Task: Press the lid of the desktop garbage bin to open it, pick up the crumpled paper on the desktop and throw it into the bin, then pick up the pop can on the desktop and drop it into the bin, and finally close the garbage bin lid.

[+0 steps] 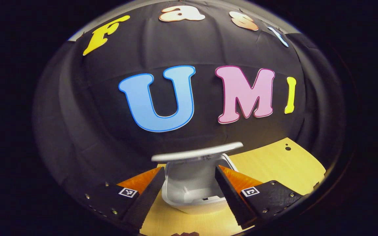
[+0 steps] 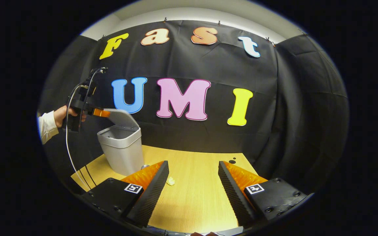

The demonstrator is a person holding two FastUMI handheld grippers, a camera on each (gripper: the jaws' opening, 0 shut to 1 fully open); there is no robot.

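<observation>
Right gripper view shows the garbage bin (image 2: 121, 150) standing on the left part of the table (image 2: 195, 196), and its lid (image 2: 120, 117) is already lifted and tilted back. So the first step, pressing the lid to open it, looks done. The left gripper (image 2: 101, 113), held by a hand (image 2: 61, 115) with a light sleeve, is up at the level of the raised lid, very close to it; I cannot tell from here if it touches the lid.

The crumpled paper (image 2: 171, 181) lies on the table near the bin, just beside the left finger of the right gripper (image 2: 194, 190). It is small and not yet picked up. Next to the bin's foot a rounded metallic top (image 2: 145, 166) peeks out behind that finger; I judge it is the pop can, but most of it is hidden. So paper, can and closing of the lid all remain.

The right gripper is spread wide, with nothing between the fingers, only bare table.

In the left gripper view, the left gripper (image 1: 187, 193) is also spread wide and holds nothing. It looks down into the bin (image 1: 192, 193), which sits between and beyond the fingers. The lid (image 1: 197, 152) stands over the opening. The part of the white inside that I can see holds no rubbish, but the bottom is not fully in sight.
</observation>
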